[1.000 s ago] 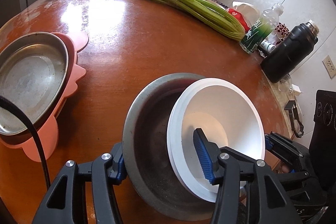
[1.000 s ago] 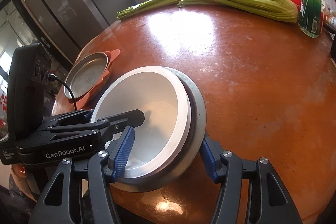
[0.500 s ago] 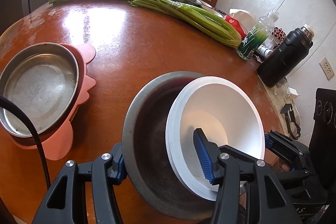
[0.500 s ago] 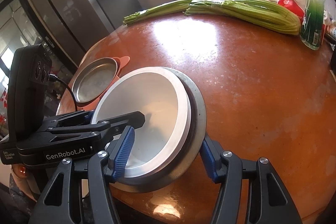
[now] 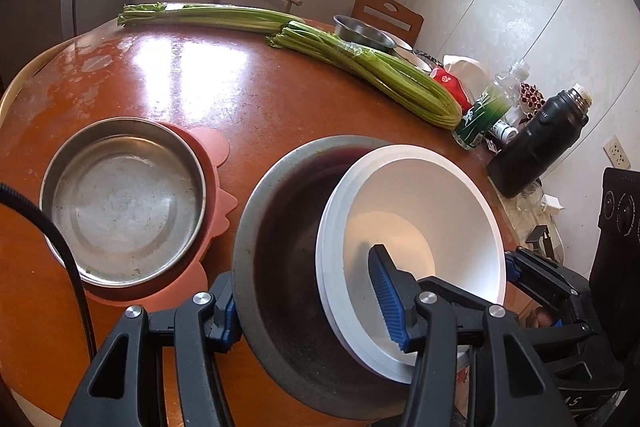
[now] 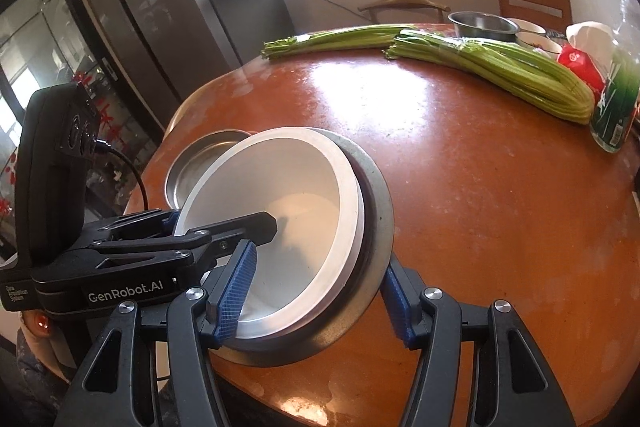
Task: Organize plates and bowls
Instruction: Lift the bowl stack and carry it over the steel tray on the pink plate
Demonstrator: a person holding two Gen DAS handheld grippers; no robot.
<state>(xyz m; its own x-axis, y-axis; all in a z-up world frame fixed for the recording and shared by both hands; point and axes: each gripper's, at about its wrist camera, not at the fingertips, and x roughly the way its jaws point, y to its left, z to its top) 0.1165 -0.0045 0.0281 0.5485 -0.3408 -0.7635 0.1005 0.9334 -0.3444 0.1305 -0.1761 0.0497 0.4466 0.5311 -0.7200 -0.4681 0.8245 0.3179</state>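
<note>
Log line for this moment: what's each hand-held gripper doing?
left hand-held gripper: clamps stack rim | right hand-held gripper: clamps opposite rim | load: white bowl nested in metal bowl | nearby: steel pan on pink mat

2 celery bunches (image 5: 372, 75), 3 steel bowls (image 5: 120, 203), 2 bottles (image 5: 536, 143).

Pink mat (image 5: 212, 163) mostly covered by steel pan (image 5: 120, 203); bottle (image 6: 616, 99) cut off at right edge.
</note>
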